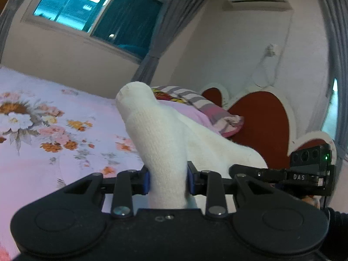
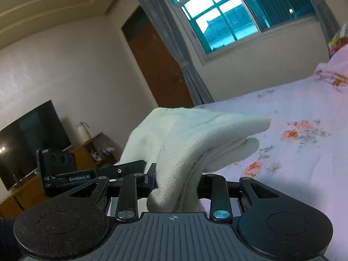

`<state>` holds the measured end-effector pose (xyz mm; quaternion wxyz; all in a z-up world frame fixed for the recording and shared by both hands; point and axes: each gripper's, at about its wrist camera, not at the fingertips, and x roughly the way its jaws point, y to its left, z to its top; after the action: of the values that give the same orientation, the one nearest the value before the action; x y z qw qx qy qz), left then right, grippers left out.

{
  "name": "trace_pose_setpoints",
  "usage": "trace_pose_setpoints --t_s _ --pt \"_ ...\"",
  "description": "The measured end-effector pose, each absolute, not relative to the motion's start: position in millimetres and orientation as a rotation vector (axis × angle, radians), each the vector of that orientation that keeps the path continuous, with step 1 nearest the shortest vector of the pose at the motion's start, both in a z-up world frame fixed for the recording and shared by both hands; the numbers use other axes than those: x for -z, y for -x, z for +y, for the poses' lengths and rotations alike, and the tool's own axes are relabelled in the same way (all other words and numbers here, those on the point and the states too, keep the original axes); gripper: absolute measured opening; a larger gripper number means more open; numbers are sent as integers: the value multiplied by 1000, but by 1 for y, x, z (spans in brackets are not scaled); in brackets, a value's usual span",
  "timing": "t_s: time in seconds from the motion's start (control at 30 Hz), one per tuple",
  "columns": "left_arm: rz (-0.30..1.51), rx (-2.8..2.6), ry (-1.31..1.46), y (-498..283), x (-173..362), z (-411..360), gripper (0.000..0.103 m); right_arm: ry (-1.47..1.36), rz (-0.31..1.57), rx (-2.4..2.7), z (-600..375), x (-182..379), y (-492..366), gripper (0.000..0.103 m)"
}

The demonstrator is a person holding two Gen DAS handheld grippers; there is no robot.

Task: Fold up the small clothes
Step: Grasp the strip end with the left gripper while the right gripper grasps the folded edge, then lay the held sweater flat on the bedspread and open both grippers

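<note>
Floral pink bedding (image 1: 43,130) is spread below, backed by a window (image 1: 97,10) and a red headboard (image 1: 261,126). White sock (image 1: 156,134) fabric is pinched upright between the narrowed pads of the left gripper (image 1: 168,181), clear of the bed. More sock (image 2: 195,134) is clamped in the nearly closed right gripper (image 2: 177,181), drooping rightward over the bedding (image 2: 304,152).

White sock (image 1: 161,134) – soft ribbed knit cloth, matt, floral bedsheet (image 1: 54,130) – smooth printed cotton-like cloth, left gripper (image 1: 168,183) matt grainy black plastic.

I see a floral bedsheet (image 1: 54,130), a bright window (image 2: 217,15), a brown door (image 2: 156,65), and perhaps a television (image 2: 28,139) far left.
</note>
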<state>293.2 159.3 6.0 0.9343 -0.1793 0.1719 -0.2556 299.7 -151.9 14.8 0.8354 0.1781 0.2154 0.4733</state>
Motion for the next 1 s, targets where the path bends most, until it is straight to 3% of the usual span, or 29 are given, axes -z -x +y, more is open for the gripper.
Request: trace_pose_setpoints --t_s 0.17,0.33,0.43,0.53,0.6,0.83,0.87,0.9,0.93,1.0 --pt "425 492 424 -360 28 179 30 -414 556 -978 -126 16 -380 31" --pt "599 435 464 -435 76 189 31 -527 782 -886 -104 69 -470 31" --pt "751 394 513 -458 117 193 39 -559 924 -737 -97 109 -504 40" --pt "759 448 671 -438 128 211 39 -669 957 -772 -120 126 -497 47" --pt "784 521 707 -411 131 220 39 -685 951 -835 -142 125 -484 58" --pt "869 580 727 -364 136 203 39 -650 994 -972 -160 134 -441 58" --pt "884 568 709 -369 137 197 38 -648 998 -970 -155 132 -441 50" --pt "898 574 708 -371 138 191 36 -644 1017 -981 -148 129 -440 25" --pt "920 592 704 -373 137 186 35 -633 1040 -989 -143 124 -439 17" --pt "939 618 722 -372 134 184 19 -622 1046 -986 -139 117 -436 15"
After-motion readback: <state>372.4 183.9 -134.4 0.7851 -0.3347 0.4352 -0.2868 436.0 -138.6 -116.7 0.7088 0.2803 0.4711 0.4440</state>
